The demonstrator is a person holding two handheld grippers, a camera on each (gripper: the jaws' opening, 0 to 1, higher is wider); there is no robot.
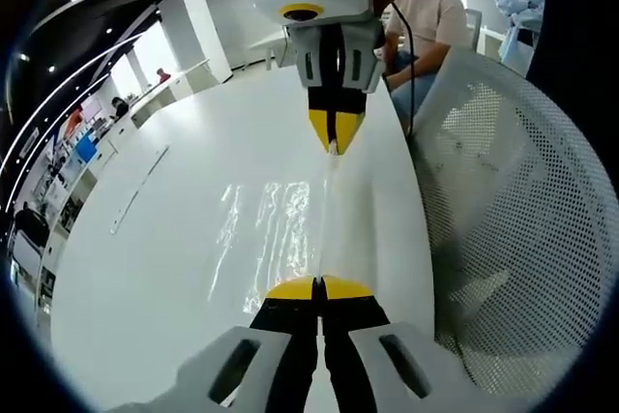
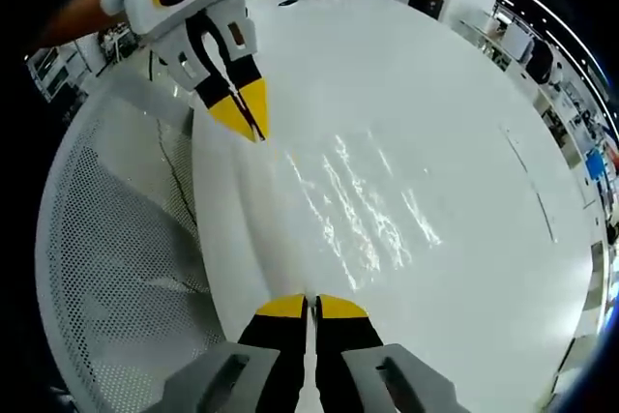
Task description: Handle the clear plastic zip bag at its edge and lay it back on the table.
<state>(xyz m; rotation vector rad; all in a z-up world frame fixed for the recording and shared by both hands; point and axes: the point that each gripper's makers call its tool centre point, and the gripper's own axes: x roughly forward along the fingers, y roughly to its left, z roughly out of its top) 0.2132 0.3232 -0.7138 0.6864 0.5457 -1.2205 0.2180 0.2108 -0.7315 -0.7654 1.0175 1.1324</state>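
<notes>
We see clear plastic zip bag (image 1: 276, 224) stretched between left tongs (image 1: 318, 287) and right tongs (image 2: 309, 305) — both clamped on opposite edge ends, over glossy white desk (image 1: 184, 239).

The clear zip bag (image 1: 276, 229) shows only as glare; its outline is indiscernible.

White table (image 1: 174, 239), mesh chair (image 1: 522, 239) beside; ceiling light strips (image 1: 58, 94).

The clear plastic zip bag (image 1: 280, 229) is stretched flat just over the white table, one edge pinched at both ends. Its transparent film (image 2: 363, 205) is wrinkled and catches bright glints.
</notes>
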